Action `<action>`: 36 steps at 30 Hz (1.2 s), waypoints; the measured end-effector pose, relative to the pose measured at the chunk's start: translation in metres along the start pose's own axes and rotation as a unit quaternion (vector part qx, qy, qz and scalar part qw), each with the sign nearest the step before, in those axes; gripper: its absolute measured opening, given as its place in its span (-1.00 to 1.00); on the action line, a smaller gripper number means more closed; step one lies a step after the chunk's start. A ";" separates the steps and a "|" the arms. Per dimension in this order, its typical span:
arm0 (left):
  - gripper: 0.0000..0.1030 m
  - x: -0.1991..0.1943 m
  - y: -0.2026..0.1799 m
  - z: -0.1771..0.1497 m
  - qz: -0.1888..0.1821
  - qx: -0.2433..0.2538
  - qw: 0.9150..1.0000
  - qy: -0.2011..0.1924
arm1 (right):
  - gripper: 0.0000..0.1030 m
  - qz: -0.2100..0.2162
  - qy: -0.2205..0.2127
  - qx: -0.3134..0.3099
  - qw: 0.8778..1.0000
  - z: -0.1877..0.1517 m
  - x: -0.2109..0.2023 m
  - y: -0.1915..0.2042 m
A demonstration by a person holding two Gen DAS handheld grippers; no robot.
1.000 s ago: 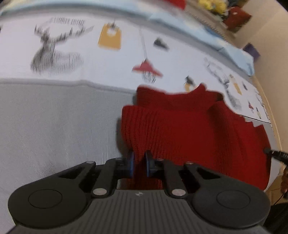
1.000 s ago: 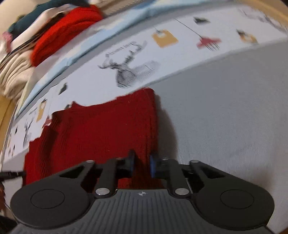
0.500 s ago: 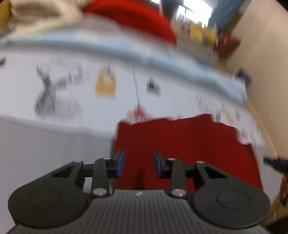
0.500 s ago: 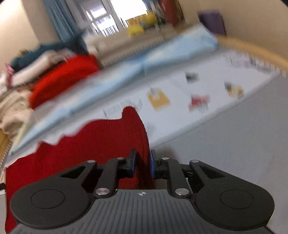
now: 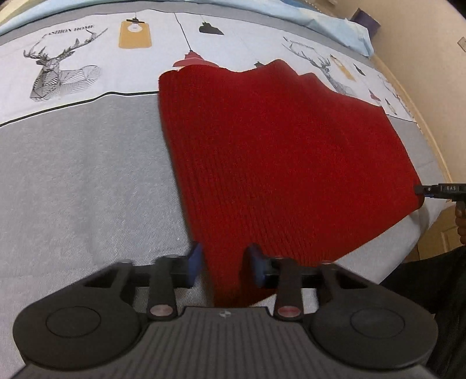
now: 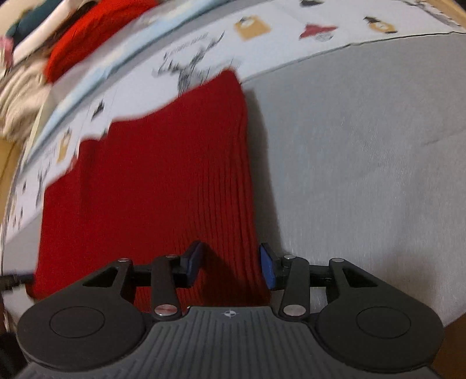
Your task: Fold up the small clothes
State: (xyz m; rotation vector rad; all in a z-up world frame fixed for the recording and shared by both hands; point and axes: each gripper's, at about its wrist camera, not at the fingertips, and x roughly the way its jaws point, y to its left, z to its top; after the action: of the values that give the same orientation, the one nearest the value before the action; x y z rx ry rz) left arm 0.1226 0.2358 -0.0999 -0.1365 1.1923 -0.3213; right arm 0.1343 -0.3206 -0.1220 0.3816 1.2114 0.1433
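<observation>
A red ribbed knit garment (image 5: 276,151) lies spread flat on the grey and white printed bedspread (image 5: 87,175). My left gripper (image 5: 224,263) is open, its blue pads on either side of the garment's near left corner, not pinching it. In the right wrist view the same garment (image 6: 163,186) lies flat, and my right gripper (image 6: 231,265) is open over its near right corner, with the cloth between the pads. The other gripper's tip (image 5: 439,189) shows at the garment's far right edge.
A pile of folded clothes, with a red one (image 6: 93,32) on top, sits at the far left of the bed. A pale blue sheet (image 5: 335,17) runs along the back. A wooden bed edge (image 5: 431,128) and wall are on the right.
Both grippers were shut on the garment's corners a second ago. They lifted and carried it, laid it down flat, and both have opened and let go.
</observation>
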 end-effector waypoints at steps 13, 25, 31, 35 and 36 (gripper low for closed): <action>-0.68 -0.027 -0.035 -0.018 0.100 0.005 0.994 -0.041 | -0.71 -0.047 -0.059 0.021 0.997 -0.020 -0.027 0.002; -0.68 0.000 -0.058 -0.018 0.087 0.041 0.995 0.004 | -0.44 -0.076 -0.054 -0.036 0.995 -0.034 -0.014 0.014; -0.67 0.003 -0.055 -0.016 0.085 0.022 0.996 0.005 | -0.31 -0.099 -0.038 -0.029 0.994 -0.036 -0.012 0.011; -0.66 0.000 -0.057 -0.017 0.083 0.022 0.996 0.003 | -0.29 -0.093 -0.070 -0.035 0.993 -0.038 -0.026 0.014; -0.66 0.000 -0.056 -0.017 0.082 0.021 0.996 0.004 | -0.29 -0.103 -0.062 -0.038 0.992 -0.038 -0.022 0.013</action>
State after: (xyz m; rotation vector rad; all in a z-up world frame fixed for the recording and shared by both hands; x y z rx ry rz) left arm 0.0971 0.1836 -0.0906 -0.0008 1.1950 -0.2016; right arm 0.0923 -0.3068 -0.1092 0.1948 1.1127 -0.0120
